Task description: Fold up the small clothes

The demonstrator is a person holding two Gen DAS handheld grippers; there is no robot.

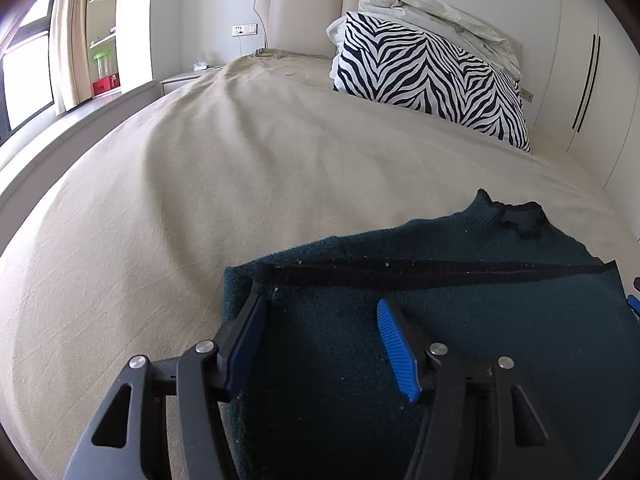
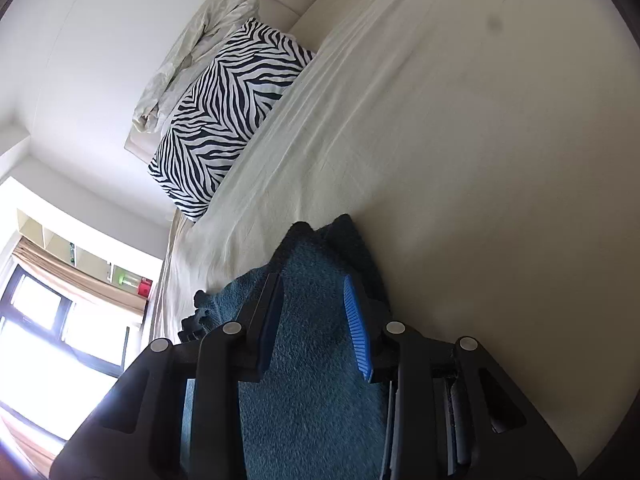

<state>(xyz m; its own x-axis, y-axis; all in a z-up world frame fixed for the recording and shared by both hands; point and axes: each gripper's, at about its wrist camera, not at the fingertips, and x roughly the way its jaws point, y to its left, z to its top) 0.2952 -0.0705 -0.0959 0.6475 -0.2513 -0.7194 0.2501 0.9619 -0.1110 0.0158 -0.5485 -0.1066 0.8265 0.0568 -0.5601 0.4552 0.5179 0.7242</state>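
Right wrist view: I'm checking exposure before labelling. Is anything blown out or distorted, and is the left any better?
Right wrist view: the window is blown out to white, and the frame is rolled sideways. Left wrist view: evenly lit, its window also bright; fisheye bows the bed.

2 wrist cams, both low over the bed (image 1: 240, 168).
L cam level, facing headboard; R cam rolled sideways; both share zebra pillow (image 1: 432, 76) at 1 o'clock/ (image 2: 228, 108) 11 o'clock.

Colours, bed scene
Dark teal sweater (image 1: 460, 320) with black trim; beige bedsheet (image 1: 240, 184); black-and-white zebra pillow (image 1: 432, 80); blue finger pads (image 1: 396, 352) on black grippers.
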